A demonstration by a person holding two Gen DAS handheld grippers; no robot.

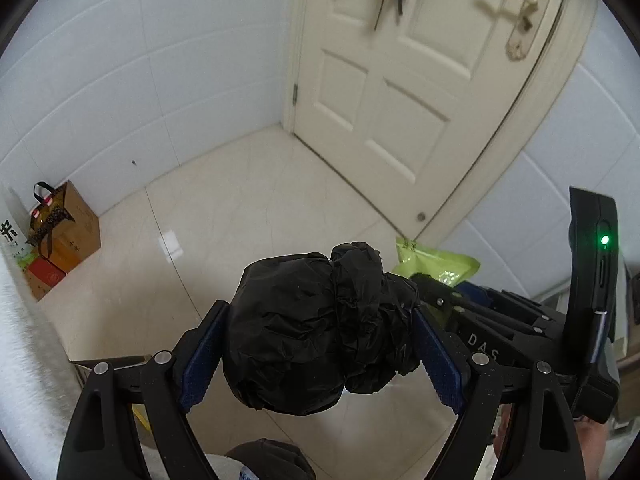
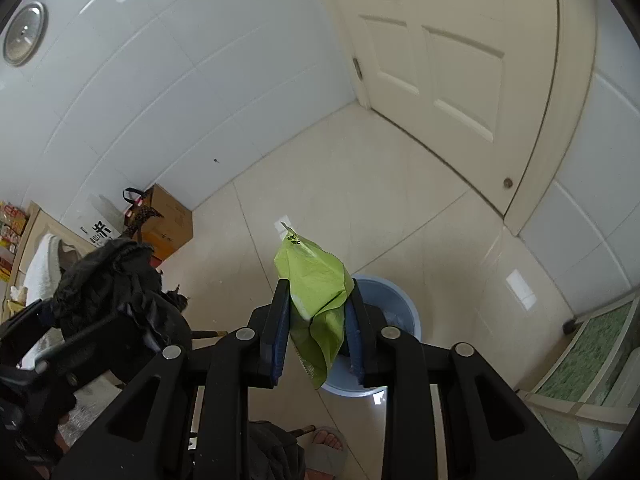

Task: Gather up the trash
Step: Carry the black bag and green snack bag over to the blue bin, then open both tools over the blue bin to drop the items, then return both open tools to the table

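Trash is already in both tongs: the left gripper (image 1: 320, 344) stands wide, its blue pads pressed against the two sides of a crumpled black bag (image 1: 316, 332), while the right gripper (image 2: 318, 320) is nearly closed, pinching a flat green pouch (image 2: 316, 288) by its lower half so that the top sticks up free. The wide hold suits the bulky wad; the narrow pinch suits the thin pouch (it would slip out of looser jaws, I judge). Both point steeply down at the floor.

Right under the right gripper sits a blue bin (image 2: 394, 308), partly hidden behind the pouch and fingers, probably where the trash is headed. The black bag hangs to its left, over bare tile, so it is not yet over the bin.

Farther out, a cardboard box (image 1: 82, 222) with a carrier bag stands against the left wall, and a white door (image 1: 384, 100) closes the far corner. A slippered foot (image 2: 326, 446) shows near the bin. Nothing lies between the pouch and the bin.
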